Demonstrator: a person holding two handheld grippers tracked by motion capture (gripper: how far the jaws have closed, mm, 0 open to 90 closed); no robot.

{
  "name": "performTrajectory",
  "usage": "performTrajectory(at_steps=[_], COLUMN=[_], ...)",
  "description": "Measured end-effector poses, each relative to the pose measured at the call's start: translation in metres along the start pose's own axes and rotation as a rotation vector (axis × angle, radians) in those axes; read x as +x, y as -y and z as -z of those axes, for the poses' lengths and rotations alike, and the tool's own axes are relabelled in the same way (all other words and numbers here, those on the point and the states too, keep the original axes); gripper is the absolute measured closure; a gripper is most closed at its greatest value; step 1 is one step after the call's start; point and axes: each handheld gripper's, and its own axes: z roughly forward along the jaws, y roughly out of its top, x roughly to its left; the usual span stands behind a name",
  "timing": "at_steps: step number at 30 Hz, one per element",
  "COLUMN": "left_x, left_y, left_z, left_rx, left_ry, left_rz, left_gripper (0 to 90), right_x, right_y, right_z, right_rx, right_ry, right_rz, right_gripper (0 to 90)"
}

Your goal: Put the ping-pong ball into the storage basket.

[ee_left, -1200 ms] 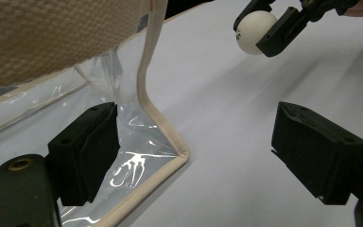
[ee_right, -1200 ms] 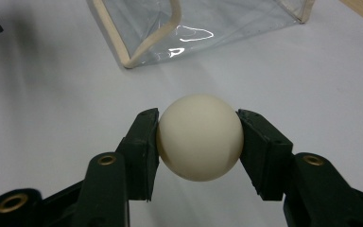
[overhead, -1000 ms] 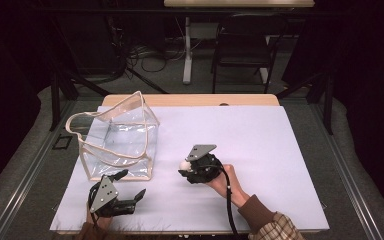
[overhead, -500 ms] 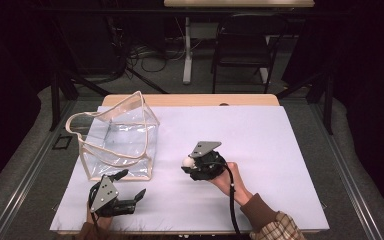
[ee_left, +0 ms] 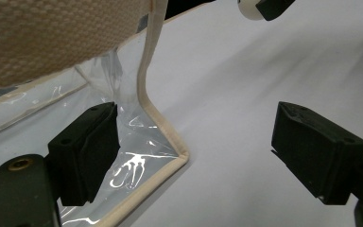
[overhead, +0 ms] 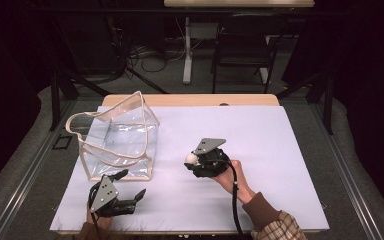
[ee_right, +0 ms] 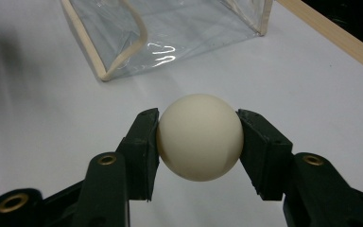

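A cream-white ball (ee_right: pixel 199 136) sits between the two black jaws of my right gripper (ee_right: pixel 199 142), which is shut on it just above the white table cover. In the high view that gripper (overhead: pixel 194 161) holds the ball (overhead: pixel 191 159) to the right of a clear plastic bag (overhead: pixel 117 142) with beige trim and handles. My left gripper (overhead: pixel 130 186) rests near the table's front edge, just below the bag, jaws wide open. In the left gripper view the bag's lower corner (ee_left: pixel 177 156) lies between the open jaws, closer to the left one, touching neither that I can tell.
The white cover (overhead: pixel 280 145) spreads over a wooden table (overhead: pixel 190 100). Beyond the far edge stand a dark chair (overhead: pixel 242 47) and cables on the floor. A plaid sleeve (overhead: pixel 275 227) enters at the bottom right.
The right gripper with the ball has shifted slightly to the right and a little farther from the bag. The left gripper has stayed where it was.
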Motion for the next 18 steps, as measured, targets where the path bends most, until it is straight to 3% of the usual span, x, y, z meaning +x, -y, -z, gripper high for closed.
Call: performTrajectory(at_steps=[18], left_x=[-0.0004], left_y=[0.0000], left_z=[0.0002], left_rx=[-0.004], left_ry=[0.001], left_rz=[0.004], left_gripper=[15.9], right_x=[-0.0060], right_y=[-0.0023], right_z=[0.0085], right_rx=[-0.014], right_ry=[0.024], right_rz=[-0.006], right_gripper=[51.0])
